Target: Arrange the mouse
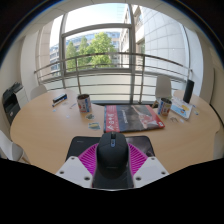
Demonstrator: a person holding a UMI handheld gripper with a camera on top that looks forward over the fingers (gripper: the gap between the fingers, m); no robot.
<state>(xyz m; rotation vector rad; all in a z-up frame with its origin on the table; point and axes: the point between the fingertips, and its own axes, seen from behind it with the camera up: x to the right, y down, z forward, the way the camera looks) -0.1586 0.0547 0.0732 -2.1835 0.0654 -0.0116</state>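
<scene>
A black computer mouse (111,160) sits between my gripper's (111,150) two fingers, its nose pointing away from me. Both pink pads press against its sides, the left pad (89,157) and the right pad (134,157), so the gripper is shut on it. A dark mouse mat (140,146) lies on the round wooden table (50,130) just under and beyond the fingers. The rear of the mouse is hidden at the bottom of the view.
Beyond the mat lie magazines (138,117), a dark mug (84,102) and a small object (95,125). A white cup (164,106) and a black box (187,92) stand at the far right. A railing and windows lie behind the table.
</scene>
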